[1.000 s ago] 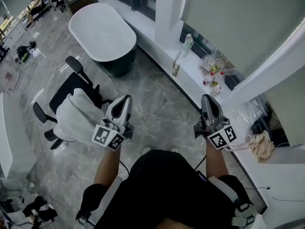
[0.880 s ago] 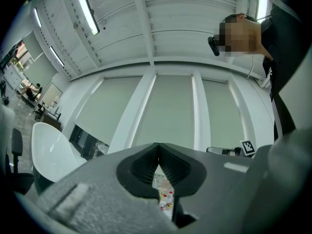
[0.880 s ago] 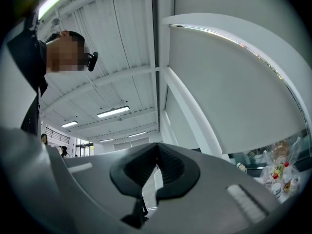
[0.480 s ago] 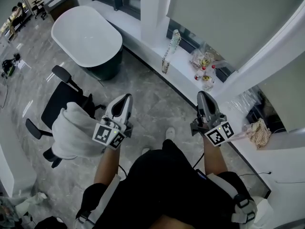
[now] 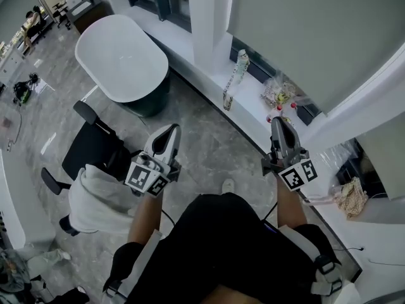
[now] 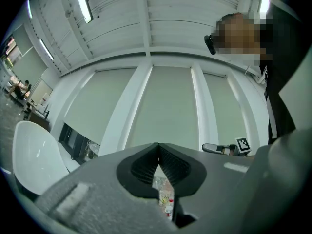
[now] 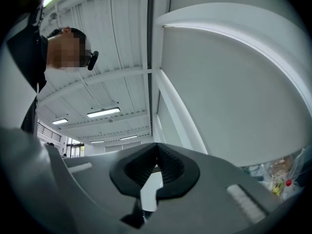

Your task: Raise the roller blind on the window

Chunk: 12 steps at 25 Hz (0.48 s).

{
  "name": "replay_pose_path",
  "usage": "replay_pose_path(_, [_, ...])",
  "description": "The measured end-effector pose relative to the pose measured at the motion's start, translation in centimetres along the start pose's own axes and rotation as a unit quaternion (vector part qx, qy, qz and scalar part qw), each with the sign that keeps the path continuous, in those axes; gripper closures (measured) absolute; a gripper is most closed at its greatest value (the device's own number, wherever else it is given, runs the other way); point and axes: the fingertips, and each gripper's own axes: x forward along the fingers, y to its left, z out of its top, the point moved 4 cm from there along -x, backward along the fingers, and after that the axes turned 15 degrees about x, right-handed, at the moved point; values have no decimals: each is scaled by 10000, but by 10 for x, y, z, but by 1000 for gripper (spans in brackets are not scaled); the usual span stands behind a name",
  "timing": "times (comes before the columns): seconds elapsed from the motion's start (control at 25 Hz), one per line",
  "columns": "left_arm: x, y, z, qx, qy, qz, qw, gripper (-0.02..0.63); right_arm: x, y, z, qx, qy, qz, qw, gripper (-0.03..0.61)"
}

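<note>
The roller blind (image 5: 304, 37) runs off the head view's top edge, a white cloth (image 5: 101, 198) covers part of the office chair (image 5: 92, 147), and bagged items (image 5: 280, 94) on the windowsill (image 5: 252, 106) are too small to identify.

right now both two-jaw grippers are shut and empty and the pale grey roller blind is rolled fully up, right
No: the pale grey roller blind hangs down almost to the white sill in the head view. The rest is right.

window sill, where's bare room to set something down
Free: the white window sill between the white pillar and the tall slim patterned bottle. Crowded: right of that bottle, a clear plastic snack bag and small red-capped bottles.
</note>
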Motion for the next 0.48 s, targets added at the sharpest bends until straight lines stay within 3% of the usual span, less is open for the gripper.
replay_pose_path(0.24, [71,2,-11,-7,-59,-86,9999,612,18,-43,36,-195,-198,8,9996,577])
replay_pose_path(0.48, [157,-24,-30,-174,-102,-563,9982,613,3,-99,75,-232,-434,-314,9983,577])
